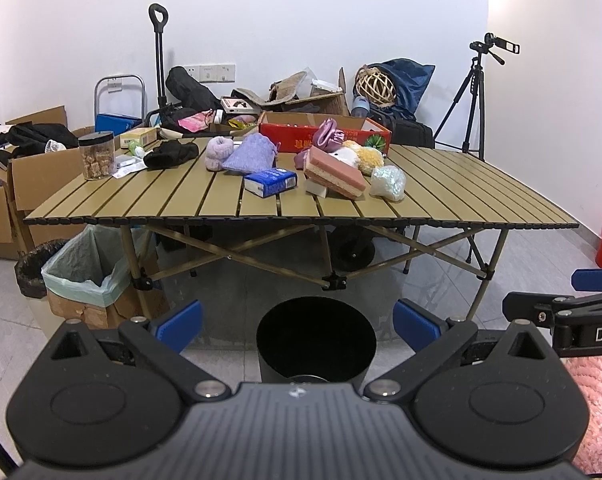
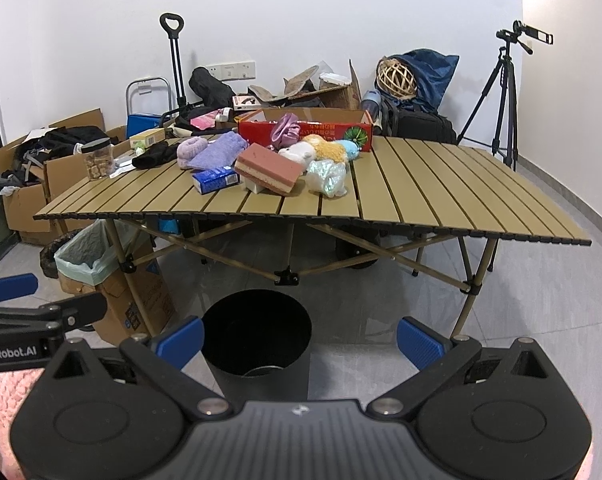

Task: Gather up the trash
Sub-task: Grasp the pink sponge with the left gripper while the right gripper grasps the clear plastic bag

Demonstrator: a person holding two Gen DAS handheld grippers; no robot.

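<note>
Low in both views, each gripper is held level in front of the table, pointing at it, jaws spread wide and holding nothing. The left gripper fills the bottom of the left wrist view, its blue pads either side of the black bin on the floor at lower centre. The right gripper does the same in its own view, where the bin stands left of centre, between the pads but beyond them. Each gripper shows in the other's view: the right one at the lower right edge of the left view, the left one at the lower left edge of the right view, so they hang side by side, near each other.

Beyond the bin stands the slatted folding table, mid-frame. On it, nearest the front edge, lie a blue box, a pink and cream block and a crinkled clear bag. Farther back are a purple pouch, plush toys, a black cloth, a jar at the left, and a red carton.

At lower left, under the table's corner, a lined box sits on the floor. A tripod stands against the wall at upper right.
</note>
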